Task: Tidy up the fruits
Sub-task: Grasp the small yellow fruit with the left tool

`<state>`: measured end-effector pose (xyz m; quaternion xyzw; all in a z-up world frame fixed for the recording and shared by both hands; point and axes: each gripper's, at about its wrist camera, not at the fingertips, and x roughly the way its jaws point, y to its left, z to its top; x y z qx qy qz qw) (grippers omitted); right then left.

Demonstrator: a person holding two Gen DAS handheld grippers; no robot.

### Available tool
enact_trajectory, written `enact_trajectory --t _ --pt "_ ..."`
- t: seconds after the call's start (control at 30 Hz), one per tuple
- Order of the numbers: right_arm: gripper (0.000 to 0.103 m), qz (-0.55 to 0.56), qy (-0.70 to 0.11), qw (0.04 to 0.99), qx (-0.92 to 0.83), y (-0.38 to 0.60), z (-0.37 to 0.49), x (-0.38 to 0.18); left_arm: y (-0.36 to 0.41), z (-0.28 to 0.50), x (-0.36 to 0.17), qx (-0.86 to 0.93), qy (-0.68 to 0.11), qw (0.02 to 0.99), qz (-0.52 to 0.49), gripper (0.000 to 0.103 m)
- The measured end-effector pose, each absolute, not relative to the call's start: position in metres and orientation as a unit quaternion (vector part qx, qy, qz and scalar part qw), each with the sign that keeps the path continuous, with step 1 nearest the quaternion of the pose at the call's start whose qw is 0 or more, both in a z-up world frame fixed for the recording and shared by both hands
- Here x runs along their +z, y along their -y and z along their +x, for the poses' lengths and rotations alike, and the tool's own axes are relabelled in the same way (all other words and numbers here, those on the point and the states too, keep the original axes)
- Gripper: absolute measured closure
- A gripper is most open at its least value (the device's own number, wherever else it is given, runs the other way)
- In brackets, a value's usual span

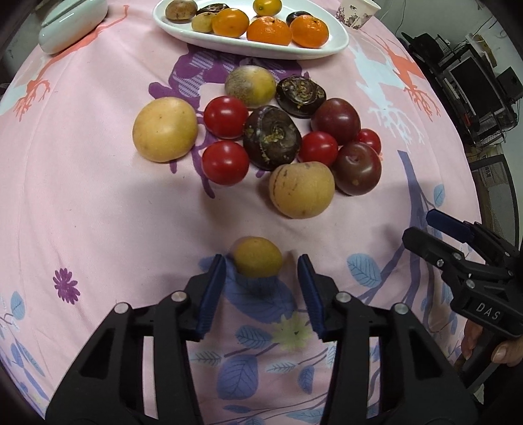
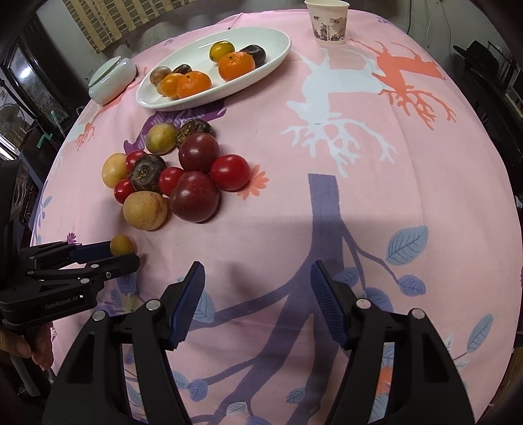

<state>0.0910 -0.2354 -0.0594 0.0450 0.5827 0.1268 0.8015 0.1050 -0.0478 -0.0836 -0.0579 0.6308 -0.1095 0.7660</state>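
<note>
A pink tablecloth (image 1: 81,196) printed with deer, branches and leaves covers the table. At twelve o'clock in the left wrist view lies a white oval plate (image 1: 336,36) with three mandarins and several smaller fruits. At ten o'clock from it sits a pale lidded dish (image 1: 70,23), and at two o'clock a paper cup (image 1: 356,13).

Mid-table is the loose fruit pile (image 1: 271,137): tan round fruits, dark plums, red cherry tomatoes and brown-black wrinkled ones, touching one another.

The right gripper (image 2: 258,294) hangs over bare cloth with its jaws parted at a middling width and nothing between them; the pile lies at ten o'clock from it.

The left gripper (image 1: 261,268) points steeply down. The small yellow fruit (image 1: 257,256) lies apart from the pile, at six o'clock of it, between the blue pads. The left pad touches it or nearly so, and a gap shows at the right pad. The jaws are narrowed but not clamped.
</note>
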Motion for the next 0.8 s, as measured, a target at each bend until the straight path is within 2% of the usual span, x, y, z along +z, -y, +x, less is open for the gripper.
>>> enact_trajectory --t 0.13,0.17,0.23,0.57,0.8 --pt "0.036 0.041 -0.584 0.800 0.134 0.231 0.089 -0.058 0.046 0.105 -0.084 -0.107 -0.625 0.771 -0.050 0.061" --pt "0.036 0.041 -0.584 0.799 0.136 0.230 0.088 -0.058 0.046 0.105 -0.084 -0.101 -0.623 0.774 -0.041 0.070" --pt "0.036 0.039 -0.584 0.798 0.141 0.228 0.088 -0.057 0.044 0.104 -0.083 -0.100 -0.623 0.775 -0.046 0.074" --pt "0.036 0.040 -0.592 0.787 0.167 0.217 0.086 -0.061 0.032 0.098 -0.075 -0.092 -0.614 0.781 -0.067 0.074" --pt "0.037 -0.004 -0.566 0.804 0.184 0.197 0.089 -0.060 0.018 0.093 -0.076 -0.085 -0.618 0.777 -0.084 0.074"
